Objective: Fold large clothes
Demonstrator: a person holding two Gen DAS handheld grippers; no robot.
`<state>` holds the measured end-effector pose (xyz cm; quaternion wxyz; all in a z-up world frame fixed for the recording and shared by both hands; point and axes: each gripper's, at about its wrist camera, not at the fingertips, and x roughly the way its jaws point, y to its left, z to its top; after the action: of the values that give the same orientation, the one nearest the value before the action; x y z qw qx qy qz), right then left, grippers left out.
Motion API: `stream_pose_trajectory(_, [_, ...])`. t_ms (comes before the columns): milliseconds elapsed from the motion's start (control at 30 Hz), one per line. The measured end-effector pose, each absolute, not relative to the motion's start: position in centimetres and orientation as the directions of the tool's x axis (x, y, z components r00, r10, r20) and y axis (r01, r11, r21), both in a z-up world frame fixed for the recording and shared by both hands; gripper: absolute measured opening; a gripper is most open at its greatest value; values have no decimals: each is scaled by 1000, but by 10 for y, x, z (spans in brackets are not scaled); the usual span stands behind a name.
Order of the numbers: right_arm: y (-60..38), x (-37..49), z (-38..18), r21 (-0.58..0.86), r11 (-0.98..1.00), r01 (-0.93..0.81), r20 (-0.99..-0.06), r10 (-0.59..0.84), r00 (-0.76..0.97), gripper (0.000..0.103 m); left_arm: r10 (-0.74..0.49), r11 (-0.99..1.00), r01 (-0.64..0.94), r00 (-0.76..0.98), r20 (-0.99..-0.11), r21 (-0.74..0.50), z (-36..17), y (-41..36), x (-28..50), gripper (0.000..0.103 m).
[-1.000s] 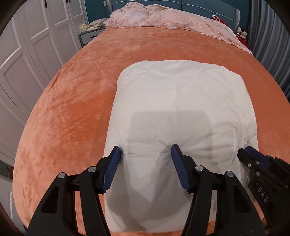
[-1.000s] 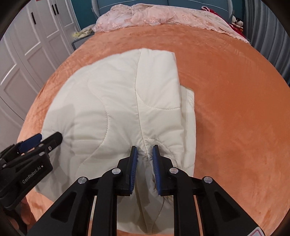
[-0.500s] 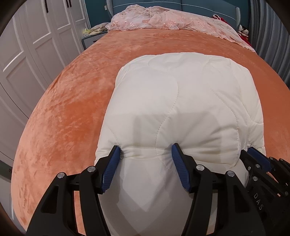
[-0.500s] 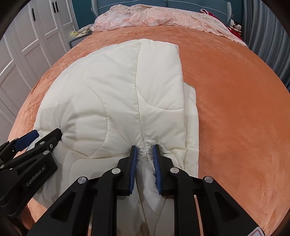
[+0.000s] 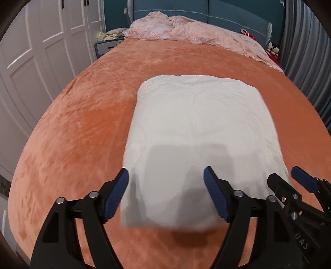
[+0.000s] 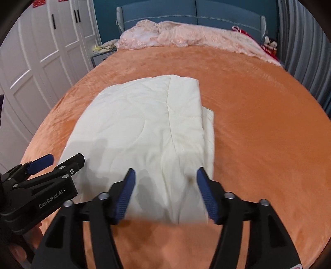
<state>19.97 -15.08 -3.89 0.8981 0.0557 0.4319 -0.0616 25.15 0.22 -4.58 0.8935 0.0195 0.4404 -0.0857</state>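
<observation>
A cream quilted comforter (image 5: 198, 132) lies folded into a thick rectangle on the orange velvet bedspread (image 5: 78, 128), its near edge just ahead of your two grippers. Your left gripper (image 5: 166, 193) is opening, its blue pads (image 5: 115, 194) spread wide to either side of the near left corner with no fabric pressed between them. Your right gripper (image 6: 165, 192) is opening too, jaws apart over the near right edge and nothing pinched.

The fold looks nearly done, but the right wrist view shows a lower layer (image 6: 209, 128) jutting out past the top layer on the right side. Judged from here, that offset is the risk: leave it and any further fold will stack crooked. The padding looks springy, so the top layer may puff up or slide once let go. A pink lace coverlet (image 6: 186, 35) lies bunched by the blue headboard (image 6: 196, 12), well apart from the work.
</observation>
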Motion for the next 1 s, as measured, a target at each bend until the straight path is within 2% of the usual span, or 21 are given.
stream_pose_trajectory(67, [-145,179,-37,29,986,165,-784,-80,615,71,-135,984,174,606,-784,-35,-41,5,231,86])
stream_pose_trajectory(267, [-143,130,-39,26,971,239,-792,-126,598,77,-90,986,168,622,-777,20,-38,10,177,87])
stream_pose_trajectory(600, [-144,75,-46,-18,963,268,-783,-180,595,78,-53,985,161,632,-773,63,-48,9,118,87])
stream_pose_trajectory(867, [-142,47,-55,0,960,280,-776,-176,605,79,-29,986,144,642,-766,83,-53,10,92,87])
stream_pose_trajectory(1000, [-136,40,-56,-38,960,278,-764,-207,611,79,-12,987,132,643,-766,95,-56,11,85,87])
